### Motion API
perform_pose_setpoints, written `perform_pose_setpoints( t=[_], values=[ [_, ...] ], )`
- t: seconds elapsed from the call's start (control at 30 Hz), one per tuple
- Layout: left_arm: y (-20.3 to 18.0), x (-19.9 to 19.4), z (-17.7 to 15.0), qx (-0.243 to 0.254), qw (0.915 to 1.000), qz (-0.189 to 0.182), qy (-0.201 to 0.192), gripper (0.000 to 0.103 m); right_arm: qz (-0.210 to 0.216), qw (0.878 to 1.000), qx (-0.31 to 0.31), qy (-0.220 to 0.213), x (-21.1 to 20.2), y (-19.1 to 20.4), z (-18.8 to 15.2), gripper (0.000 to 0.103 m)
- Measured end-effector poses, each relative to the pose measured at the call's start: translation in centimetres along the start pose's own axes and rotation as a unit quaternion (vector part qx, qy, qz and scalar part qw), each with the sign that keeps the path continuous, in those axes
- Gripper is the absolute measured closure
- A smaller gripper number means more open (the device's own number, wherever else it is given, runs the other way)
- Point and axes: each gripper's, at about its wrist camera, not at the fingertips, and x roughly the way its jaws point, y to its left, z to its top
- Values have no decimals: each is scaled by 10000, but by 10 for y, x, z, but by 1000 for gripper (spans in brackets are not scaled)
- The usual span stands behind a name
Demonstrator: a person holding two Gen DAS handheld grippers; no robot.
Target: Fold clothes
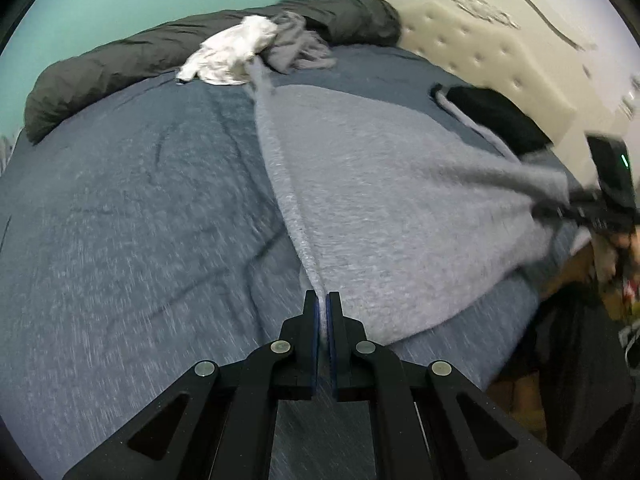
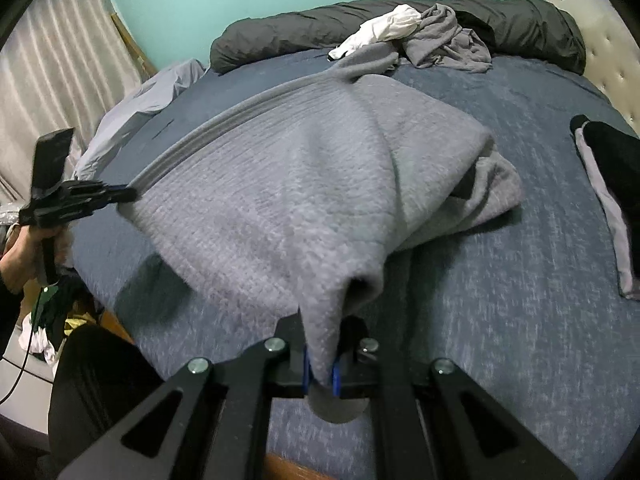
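Both grippers, left gripper (image 1: 322, 300) and right gripper (image 2: 320, 376), pinch the grey sweater (image 2: 288, 184), lifted off the bed (image 2: 500, 300); next, probably lay it flat

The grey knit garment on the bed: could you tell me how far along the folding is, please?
Done: apparently one dark folded item lies near the headboard. In hand: the grey knit garment is stretched between both tools, the left tool shut on its ribbed edge, the right tool shut on a bunched corner; no fold made yet. Left: a white garment and a grey one remain crumpled by the dark duvet.
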Motion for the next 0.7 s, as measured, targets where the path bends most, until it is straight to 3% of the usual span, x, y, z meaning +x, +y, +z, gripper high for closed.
perform_pose_setpoints(
  t=[0.2, 0.37, 0.5, 0.7],
  values=[
    [-43, -2, -33, 189, 9991, -332, 173, 100, -82, 9999, 27, 103, -10, -9, -17, 97],
    [-69, 17, -47, 480, 9968, -371, 512, 99, -170, 9995, 183, 208, -12, -25, -29, 97],
    [-45, 33, -34, 20, 9970, -441, 643, 98, -173, 9989, 397, 203, -13, -35, -29, 96],
    [-13, 21, -14, -469, 9965, -490, 485, 92, -81, 9983, 571, 81, -18, -38, -23, 92]
  ],
)
